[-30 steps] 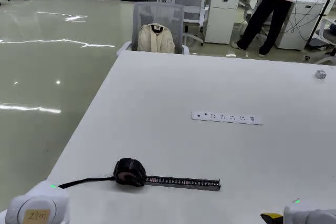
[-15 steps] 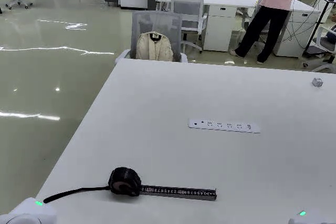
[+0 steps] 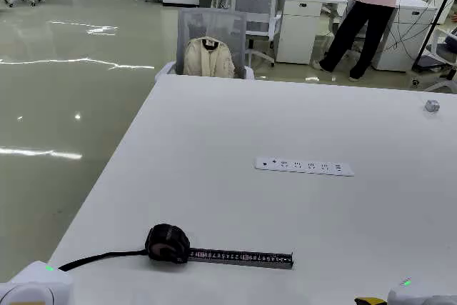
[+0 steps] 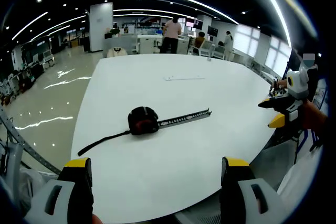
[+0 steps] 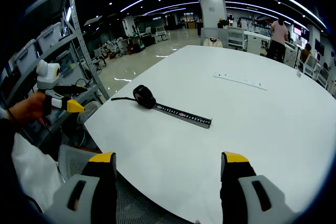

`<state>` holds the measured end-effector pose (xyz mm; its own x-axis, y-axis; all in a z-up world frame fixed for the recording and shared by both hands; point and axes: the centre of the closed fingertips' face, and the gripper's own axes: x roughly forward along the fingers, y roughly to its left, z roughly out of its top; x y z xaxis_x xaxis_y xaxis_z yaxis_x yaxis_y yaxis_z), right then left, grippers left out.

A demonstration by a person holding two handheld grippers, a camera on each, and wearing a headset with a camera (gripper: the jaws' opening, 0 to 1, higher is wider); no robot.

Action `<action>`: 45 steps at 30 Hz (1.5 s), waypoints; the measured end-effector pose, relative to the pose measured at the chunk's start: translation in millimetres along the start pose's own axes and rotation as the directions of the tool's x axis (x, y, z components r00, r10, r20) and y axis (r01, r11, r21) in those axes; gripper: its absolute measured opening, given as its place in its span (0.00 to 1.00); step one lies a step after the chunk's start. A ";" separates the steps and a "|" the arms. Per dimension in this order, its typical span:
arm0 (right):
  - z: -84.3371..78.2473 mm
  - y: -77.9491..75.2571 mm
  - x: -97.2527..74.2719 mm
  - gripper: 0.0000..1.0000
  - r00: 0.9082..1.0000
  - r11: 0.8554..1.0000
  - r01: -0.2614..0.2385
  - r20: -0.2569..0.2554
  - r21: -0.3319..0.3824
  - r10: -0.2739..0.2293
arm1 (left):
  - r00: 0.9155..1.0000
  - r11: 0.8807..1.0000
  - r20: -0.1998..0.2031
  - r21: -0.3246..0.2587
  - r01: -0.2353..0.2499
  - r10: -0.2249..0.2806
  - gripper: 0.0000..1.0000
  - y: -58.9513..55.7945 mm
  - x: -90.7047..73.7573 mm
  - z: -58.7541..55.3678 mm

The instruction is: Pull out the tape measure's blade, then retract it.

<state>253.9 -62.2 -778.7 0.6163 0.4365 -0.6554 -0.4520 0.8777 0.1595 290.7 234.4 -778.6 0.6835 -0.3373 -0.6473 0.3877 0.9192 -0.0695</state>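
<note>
Lying flat on the white desk (image 3: pixel 285 119), the black tape measure (image 3: pixel 168 243) has its place near the front edge, at about 7 o'clock in the head view. Its blade (image 3: pixel 243 258) is pulled out and rests on the desk, running from the case toward 3 o'clock. A thin black strap (image 3: pixel 100 258) goes from the case toward 9 o'clock.

The left gripper (image 4: pixel 156 166) is held in front of the desk edge, well apart from the tape measure. Its jaws stand wide apart with nothing between them. The right gripper (image 5: pixel 168 158) is also held off the desk edge, and its jaws are apart and hold nothing.

A white power strip (image 3: pixel 303 166) lies further back on the desk, toward 1 o'clock from the tape measure. A small grey object (image 3: pixel 432 106) sits near the right edge. Behind the desk, at 12 o'clock, a chair (image 3: pixel 211 30) carries a light jacket, and a person (image 3: pixel 375 12) stands at another desk toward 1 o'clock.
</note>
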 end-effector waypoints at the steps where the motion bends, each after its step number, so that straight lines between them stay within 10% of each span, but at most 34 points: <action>1: 0.1 -0.6 0.2 0.83 1.000 1.000 0.001 0.001 -0.001 -0.001 | 1.000 1.000 -0.003 0.000 -0.001 0.001 1.00 0.2 0.5 -0.6; 45: 3.7 -19.2 30.0 0.79 0.999 0.999 0.030 -0.044 -0.016 -0.031 | 0.999 0.999 -0.030 -0.043 -0.014 0.013 0.99 4.1 39.6 2.8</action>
<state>283.5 -65.3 -798.7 0.6009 0.4000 -0.6921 -0.4436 0.8871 0.1275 321.1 224.2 -802.4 0.6693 -0.3193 -0.6709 0.3509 0.9318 -0.0934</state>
